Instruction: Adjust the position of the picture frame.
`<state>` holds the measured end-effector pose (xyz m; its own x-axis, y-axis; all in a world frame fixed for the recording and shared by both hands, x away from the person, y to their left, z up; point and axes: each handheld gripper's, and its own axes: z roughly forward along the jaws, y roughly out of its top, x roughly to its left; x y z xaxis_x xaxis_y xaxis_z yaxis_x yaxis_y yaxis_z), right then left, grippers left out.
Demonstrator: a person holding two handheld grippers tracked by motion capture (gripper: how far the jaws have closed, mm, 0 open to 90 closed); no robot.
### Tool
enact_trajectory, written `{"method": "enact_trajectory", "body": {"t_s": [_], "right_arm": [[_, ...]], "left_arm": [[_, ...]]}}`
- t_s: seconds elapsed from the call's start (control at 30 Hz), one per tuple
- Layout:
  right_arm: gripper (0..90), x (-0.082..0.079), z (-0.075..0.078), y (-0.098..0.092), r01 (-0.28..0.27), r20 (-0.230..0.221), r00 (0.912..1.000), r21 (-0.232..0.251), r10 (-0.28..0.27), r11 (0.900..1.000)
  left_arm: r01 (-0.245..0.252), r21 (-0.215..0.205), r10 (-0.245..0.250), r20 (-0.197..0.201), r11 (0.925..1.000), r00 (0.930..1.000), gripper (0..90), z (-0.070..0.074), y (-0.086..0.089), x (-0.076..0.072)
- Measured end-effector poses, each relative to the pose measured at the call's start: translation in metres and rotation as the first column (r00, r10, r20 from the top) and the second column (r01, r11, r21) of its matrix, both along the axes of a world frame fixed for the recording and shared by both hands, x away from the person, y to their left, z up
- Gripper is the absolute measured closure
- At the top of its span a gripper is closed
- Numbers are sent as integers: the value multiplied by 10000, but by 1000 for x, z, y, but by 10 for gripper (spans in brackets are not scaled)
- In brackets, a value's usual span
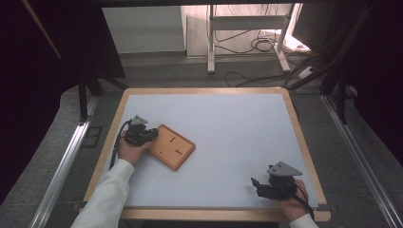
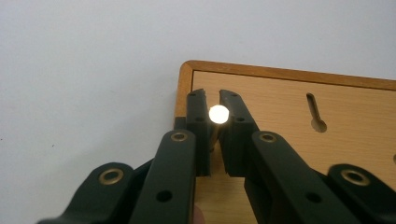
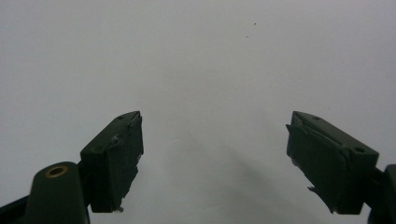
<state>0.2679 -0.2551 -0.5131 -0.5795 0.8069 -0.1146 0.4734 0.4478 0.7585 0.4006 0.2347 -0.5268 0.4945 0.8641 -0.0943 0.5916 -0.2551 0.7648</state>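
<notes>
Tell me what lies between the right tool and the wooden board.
Nothing: in the high view the stretch of pale table top from the right tool to the wooden board is bare. The right gripper view shows bare surface between its open jaws.

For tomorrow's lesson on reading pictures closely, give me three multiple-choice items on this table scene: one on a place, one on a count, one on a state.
1. Where does the wooden board lie on the table?
A. on its left part
B. at its far right corner
C. off the table

2. How many keyhole slots show on the board in the high view?
A. none
B. two
C. six

3. How do the right gripper's jaws stand?
A. clamped on the board
B. shut tight
C. wide apart

Key: 1 A, it lies by the left gripper; 2 B, two dark slots show; 3 C, bare table shows between them.
</notes>
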Motion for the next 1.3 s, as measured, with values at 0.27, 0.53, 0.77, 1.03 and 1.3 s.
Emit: {"method": "enact_trajectory", "body": {"t_s": [0.27, 0.53, 0.77, 1.03, 1.3], "right_arm": [[190, 0, 0, 1, 10, 35, 10000, -2, -10, 10000], [190, -1, 2, 0, 28, 86, 10000, 11, -28, 10000], [190, 0, 1, 0, 28, 93, 10000, 9, -28, 10000], [190, -1, 1, 0, -13, 89, 10000, -7, 13, 10000], [190, -1, 1, -1, -32, 67, 10000, 6, 32, 10000]], "left_arm": [[237, 115, -238, 10, 9997, 9997, 836, 9, -3, -7], [919, -86, -917, 140, 9957, 9957, 838, 20, -15, -17], [1766, -287, -1761, 200, 9839, 9842, 839, 29, -41, -28], [2553, -223, -2549, 214, 9666, 9667, 838, 27, -71, -32], [3073, -137, -3070, 225, 9515, 9515, 837, 21, -90, -26]]}}
